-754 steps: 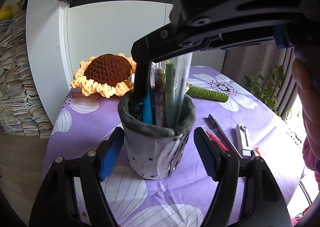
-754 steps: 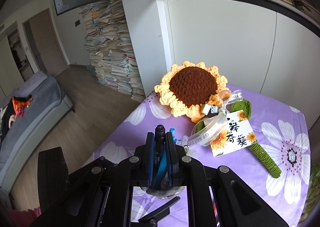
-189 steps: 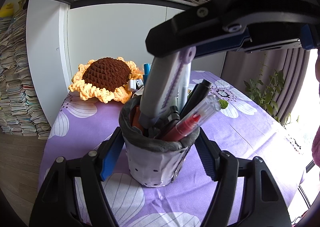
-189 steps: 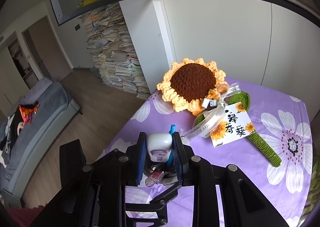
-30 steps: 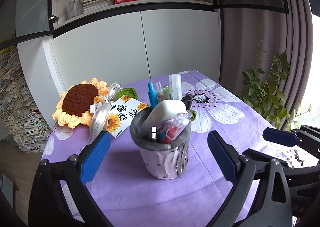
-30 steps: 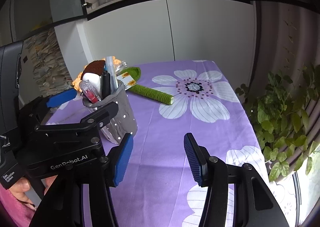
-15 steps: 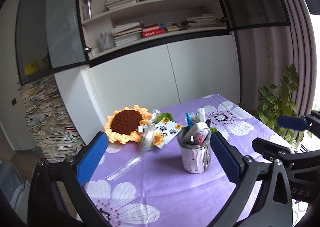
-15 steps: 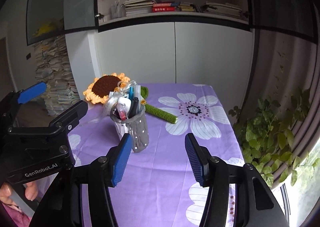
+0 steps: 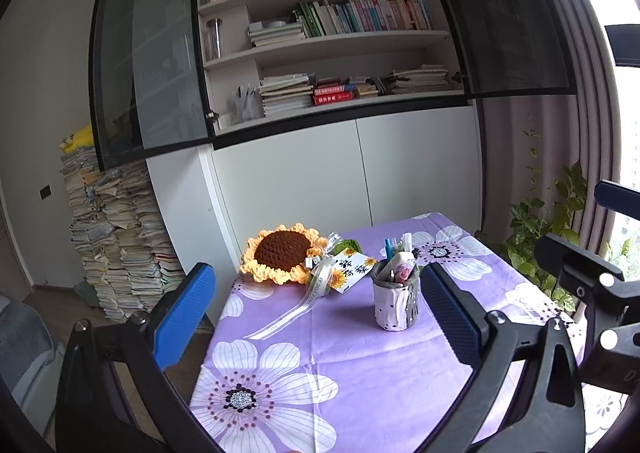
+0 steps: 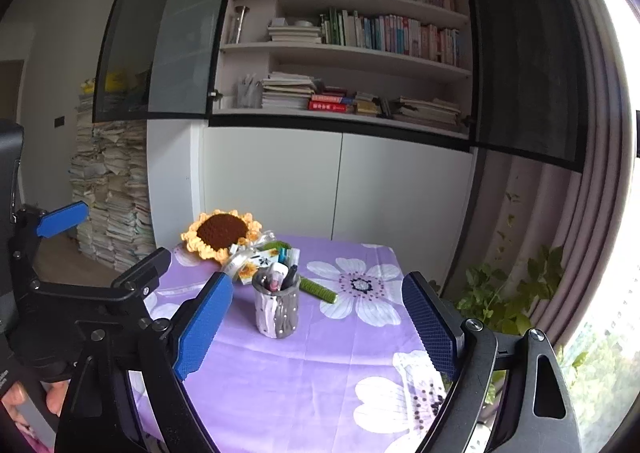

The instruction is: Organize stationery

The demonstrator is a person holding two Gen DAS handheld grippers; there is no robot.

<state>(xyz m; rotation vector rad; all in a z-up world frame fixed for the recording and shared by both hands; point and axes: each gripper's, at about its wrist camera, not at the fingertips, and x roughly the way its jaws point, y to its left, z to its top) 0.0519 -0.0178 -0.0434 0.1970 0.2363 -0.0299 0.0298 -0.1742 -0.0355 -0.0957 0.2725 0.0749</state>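
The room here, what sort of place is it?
Probably a home study: a bookshelf packed with books, tall paper stacks on the floor, and a pen holder on a flowered tablecloth.

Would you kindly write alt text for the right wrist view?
A grey pen holder full of stationery stands on a purple floral tablecloth, framed by the empty, opening right gripper. A crochet sunflower lies behind it.

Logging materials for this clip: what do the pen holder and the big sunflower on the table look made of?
Pen holder: looks like soft grey-white fabric, matte; its rim is folded over and slumps, with dark dots on the side.
Sunflower: crocheted yarn, fuzzy; knobbly brown centre, looped yellow petals.
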